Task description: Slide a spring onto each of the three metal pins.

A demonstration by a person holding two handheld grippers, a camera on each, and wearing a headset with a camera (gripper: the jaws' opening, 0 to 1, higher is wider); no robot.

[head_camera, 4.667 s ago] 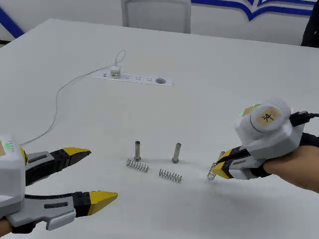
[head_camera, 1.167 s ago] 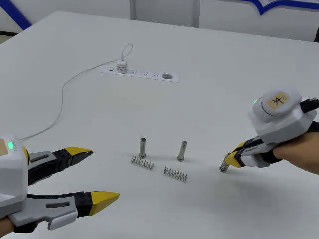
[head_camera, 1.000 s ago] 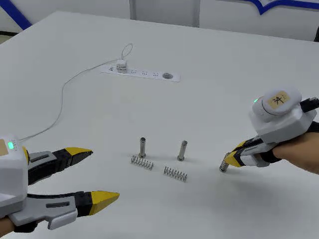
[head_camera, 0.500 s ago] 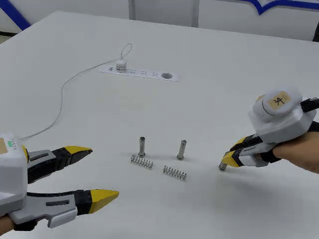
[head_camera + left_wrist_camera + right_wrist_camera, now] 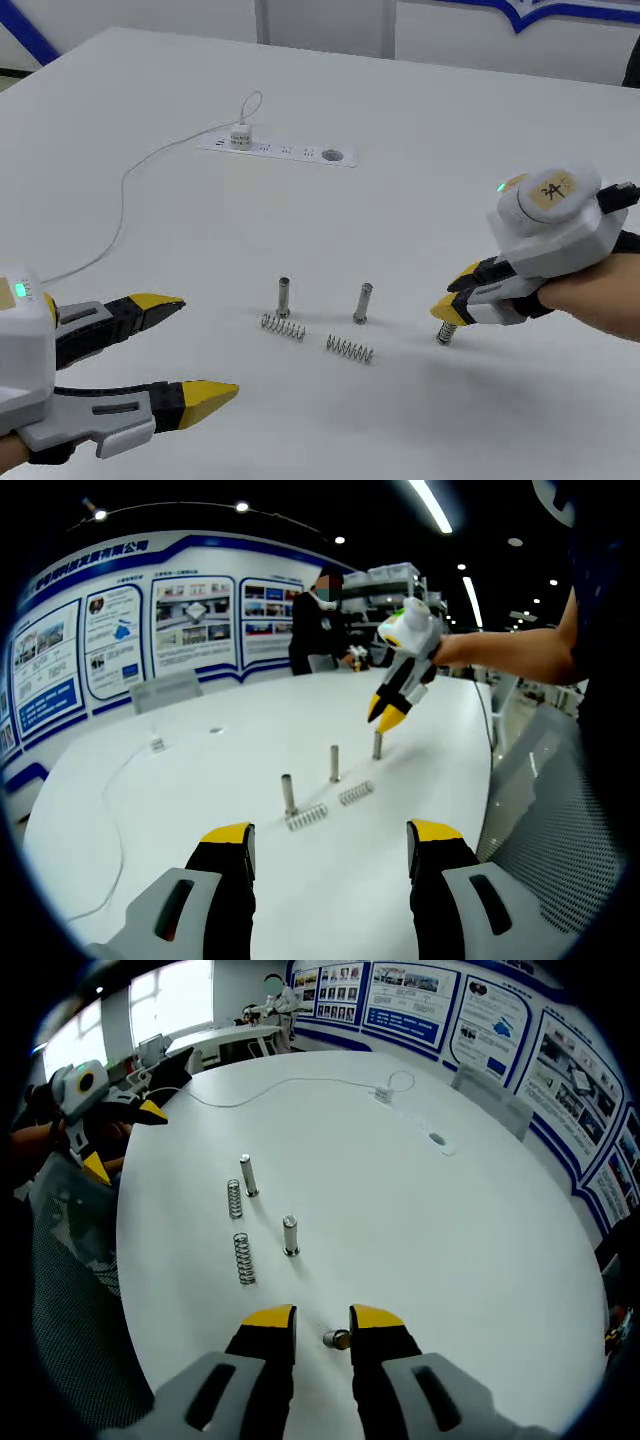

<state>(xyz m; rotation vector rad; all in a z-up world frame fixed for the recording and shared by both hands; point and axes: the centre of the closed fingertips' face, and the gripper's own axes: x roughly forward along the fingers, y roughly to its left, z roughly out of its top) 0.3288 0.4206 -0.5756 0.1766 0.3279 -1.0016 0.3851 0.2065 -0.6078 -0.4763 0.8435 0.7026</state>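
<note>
Three metal pins stand upright in a row on the white table [image 5: 420, 200]. The left pin [image 5: 283, 297] and middle pin [image 5: 362, 302] are bare. One loose spring [image 5: 283, 326] lies in front of the left pin, another spring [image 5: 349, 349] in front of the middle pin. The right pin wears a spring [image 5: 446, 333]. My right gripper [image 5: 447, 309] hovers just above it, jaws slightly apart; its own view shows the pin top [image 5: 335, 1339] between the fingertips [image 5: 272, 1320], untouched. My left gripper [image 5: 190, 347] waits wide open at the near left, nothing in it.
A white power strip [image 5: 270, 152] with a plug and a trailing cable [image 5: 125, 185] lies at the far side of the table. A person [image 5: 322, 620] stands beyond the table in the left gripper view.
My right gripper lowered its spring over the right pin, then let go and rose slightly to the left. The left gripper has stayed put.
</note>
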